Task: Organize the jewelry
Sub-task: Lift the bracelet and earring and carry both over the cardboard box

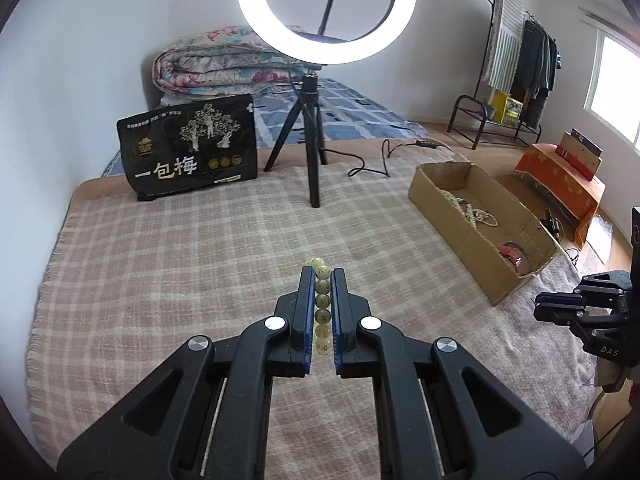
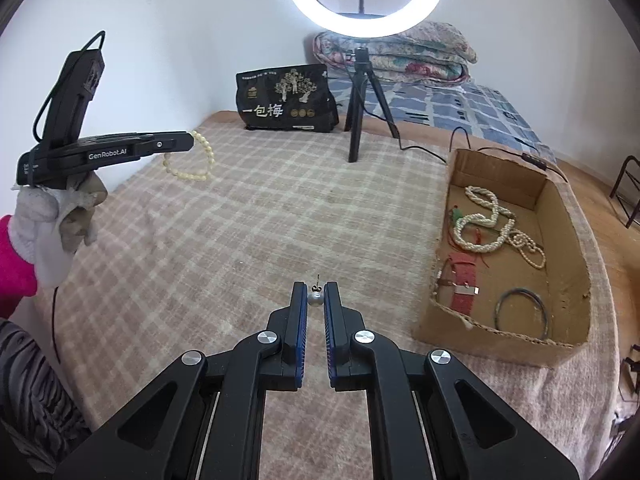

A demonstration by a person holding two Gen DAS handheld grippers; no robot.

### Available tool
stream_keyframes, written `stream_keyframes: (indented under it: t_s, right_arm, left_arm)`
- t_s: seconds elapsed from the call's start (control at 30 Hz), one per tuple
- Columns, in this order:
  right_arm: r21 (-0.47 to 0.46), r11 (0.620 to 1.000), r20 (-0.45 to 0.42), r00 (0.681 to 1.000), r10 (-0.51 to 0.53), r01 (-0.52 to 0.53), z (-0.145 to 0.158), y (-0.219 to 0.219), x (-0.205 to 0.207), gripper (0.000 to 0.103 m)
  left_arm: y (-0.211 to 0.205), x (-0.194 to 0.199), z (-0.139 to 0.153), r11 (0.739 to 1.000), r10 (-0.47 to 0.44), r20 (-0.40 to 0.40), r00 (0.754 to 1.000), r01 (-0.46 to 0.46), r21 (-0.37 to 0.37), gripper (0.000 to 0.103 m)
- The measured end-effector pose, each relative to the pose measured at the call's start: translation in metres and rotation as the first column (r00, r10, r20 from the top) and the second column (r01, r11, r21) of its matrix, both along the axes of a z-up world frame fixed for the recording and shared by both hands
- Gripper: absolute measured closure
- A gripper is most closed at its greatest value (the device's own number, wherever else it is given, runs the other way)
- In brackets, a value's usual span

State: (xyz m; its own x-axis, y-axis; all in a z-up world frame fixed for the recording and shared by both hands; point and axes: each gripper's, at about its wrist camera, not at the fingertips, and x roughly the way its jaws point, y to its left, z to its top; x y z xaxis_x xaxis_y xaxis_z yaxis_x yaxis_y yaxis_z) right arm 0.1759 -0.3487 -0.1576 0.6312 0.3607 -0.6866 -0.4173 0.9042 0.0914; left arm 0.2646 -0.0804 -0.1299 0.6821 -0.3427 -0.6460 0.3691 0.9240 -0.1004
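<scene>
My left gripper [image 1: 322, 276] is shut on a pale green bead bracelet [image 1: 322, 300], whose beads run in a row between the blue pads. In the right wrist view that gripper [image 2: 188, 142] is raised at the left, and the bracelet [image 2: 192, 160] hangs from its tip as a loop above the blanket. My right gripper [image 2: 315, 292] is shut on a small silver pearl earring [image 2: 315, 299] with its post pointing up. The right gripper [image 1: 556, 306] also shows at the right edge of the left wrist view. A cardboard box [image 2: 568, 240] at the right holds pearl necklaces [image 2: 486, 220], a red strap [image 2: 464, 280] and a dark bangle [image 2: 520, 312].
A checked blanket [image 2: 240, 240] covers the surface. A ring light on a black tripod [image 2: 358, 120] stands at the back, its cable running toward the box. A black printed bag [image 2: 286, 98] leans behind it, with folded quilts [image 2: 400, 56] beyond. A gloved hand with a pink sleeve [image 2: 40, 232] holds the left gripper.
</scene>
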Motion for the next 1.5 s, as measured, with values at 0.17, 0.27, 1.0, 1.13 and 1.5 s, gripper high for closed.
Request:
stream_keyframes:
  t_s: [0.17,0.27,1.0,1.13,1.5]
  right_arm:
    - [-0.008,0.998,0.007,0.998,-0.067,0.067,0.011,-0.034,-0.01,0.096]
    - [-0.009,0.994,0.013,0.994,-0.108,0.108,0.017,-0.054,-0.016,0.096]
    - [-0.016,0.976,0.039,0.976,-0.215,0.215,0.023,-0.119,0.022,0.096]
    - [-0.016,0.973,0.026,0.973,-0.229,0.229,0.017,-0.129,0.04,0.096]
    - [-0.04,0.969,-0.025,0.969,-0.245,0.244,-0.004,-0.138,0.084,0.096]
  left_arm:
    - [-0.032,-0.007,0.013,0.998,-0.055,0.016,0.998,0.055,-0.029,0.098]
    - [-0.055,-0.012,0.019,0.994,-0.095,0.02,0.995,0.096,-0.044,0.098]
    - [-0.219,0.016,0.032,0.954,-0.292,0.034,0.956,0.294,-0.058,0.098]
    - [-0.236,0.029,0.023,0.952,-0.3,0.015,0.954,0.3,-0.063,0.098]
    - [-0.266,0.044,-0.008,0.95,-0.313,-0.029,0.949,0.313,-0.023,0.098]
